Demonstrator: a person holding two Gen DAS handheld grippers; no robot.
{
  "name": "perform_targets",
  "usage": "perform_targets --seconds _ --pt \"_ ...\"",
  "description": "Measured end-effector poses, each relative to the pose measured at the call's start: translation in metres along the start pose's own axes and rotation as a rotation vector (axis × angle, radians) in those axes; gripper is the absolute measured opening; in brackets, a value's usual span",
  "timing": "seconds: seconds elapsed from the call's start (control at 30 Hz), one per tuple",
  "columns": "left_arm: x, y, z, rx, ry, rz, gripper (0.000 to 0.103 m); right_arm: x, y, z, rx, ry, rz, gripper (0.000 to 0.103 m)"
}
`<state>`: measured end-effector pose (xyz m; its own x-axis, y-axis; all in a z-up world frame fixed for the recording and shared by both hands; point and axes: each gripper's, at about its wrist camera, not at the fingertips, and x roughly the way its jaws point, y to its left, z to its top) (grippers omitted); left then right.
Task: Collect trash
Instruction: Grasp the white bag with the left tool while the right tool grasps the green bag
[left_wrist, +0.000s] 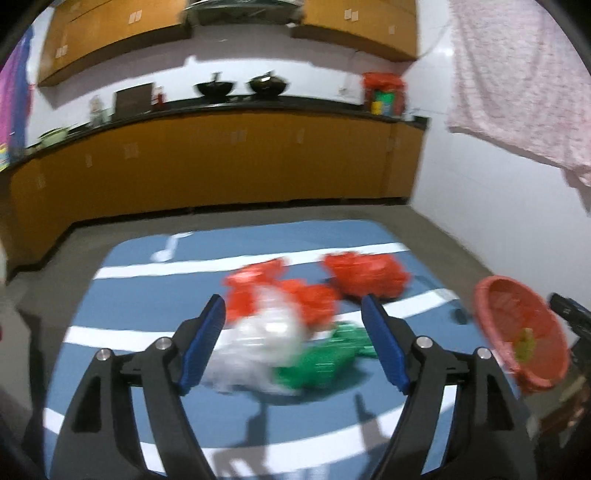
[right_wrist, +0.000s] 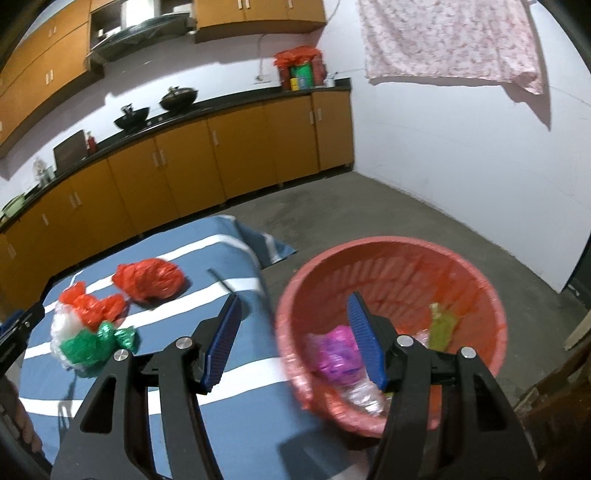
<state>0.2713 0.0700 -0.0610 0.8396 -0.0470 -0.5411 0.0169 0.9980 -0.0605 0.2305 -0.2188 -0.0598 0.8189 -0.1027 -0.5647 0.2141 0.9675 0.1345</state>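
my left gripper (left_wrist: 293, 341) is spread wide above the heap of crumpled bags (left_wrist: 280, 332) (white, red and green) on the striped blue cloth (left_wrist: 122, 314), pinching nothing. my right gripper (right_wrist: 293, 341) hangs spread and empty over the near rim of the red basket (right_wrist: 476, 280), right of the cloth, with a lone red bag (right_wrist: 149, 278) lying farther off

I see crumpled red (right_wrist: 149, 282), white (right_wrist: 61, 325) and green bags (right_wrist: 98, 343) lying on my striped cloth; my red basket (right_wrist: 480, 291) beside it holds pink (right_wrist: 338, 354) and yellow-green wrappers (right_wrist: 441, 326).
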Motion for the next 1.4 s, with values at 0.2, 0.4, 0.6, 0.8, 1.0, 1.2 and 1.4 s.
perform_targets --seconds 0.2,0.4,0.6,0.8,1.0,1.2,1.4 --pt "0.028 0.033 -0.008 -0.043 0.104 0.002 0.075 0.007 0.032 -0.009 -0.059 0.03 0.042 0.06" --pt "0.042 0.025 -0.015 -0.028 0.157 -0.06 0.074 0.013 0.049 -0.013 -0.095 0.055 0.054 0.06" --pt "0.055 0.019 -0.025 -0.016 0.209 -0.085 0.051 0.016 0.064 -0.018 -0.115 0.069 0.067 0.06" --pt "0.045 0.027 -0.026 -0.032 0.186 -0.099 0.04 0.016 0.082 -0.021 -0.14 0.075 0.092 0.06" --pt "0.017 0.049 -0.028 -0.062 0.146 -0.083 0.039 0.017 0.108 -0.022 -0.159 0.08 0.144 0.06" --pt "-0.012 0.083 -0.031 -0.089 0.095 -0.016 0.04 0.026 0.156 -0.024 -0.185 0.101 0.23 0.06" --pt "-0.019 0.114 -0.034 -0.129 0.083 0.057 0.04 0.051 0.2 -0.034 -0.213 0.153 0.247 0.056"
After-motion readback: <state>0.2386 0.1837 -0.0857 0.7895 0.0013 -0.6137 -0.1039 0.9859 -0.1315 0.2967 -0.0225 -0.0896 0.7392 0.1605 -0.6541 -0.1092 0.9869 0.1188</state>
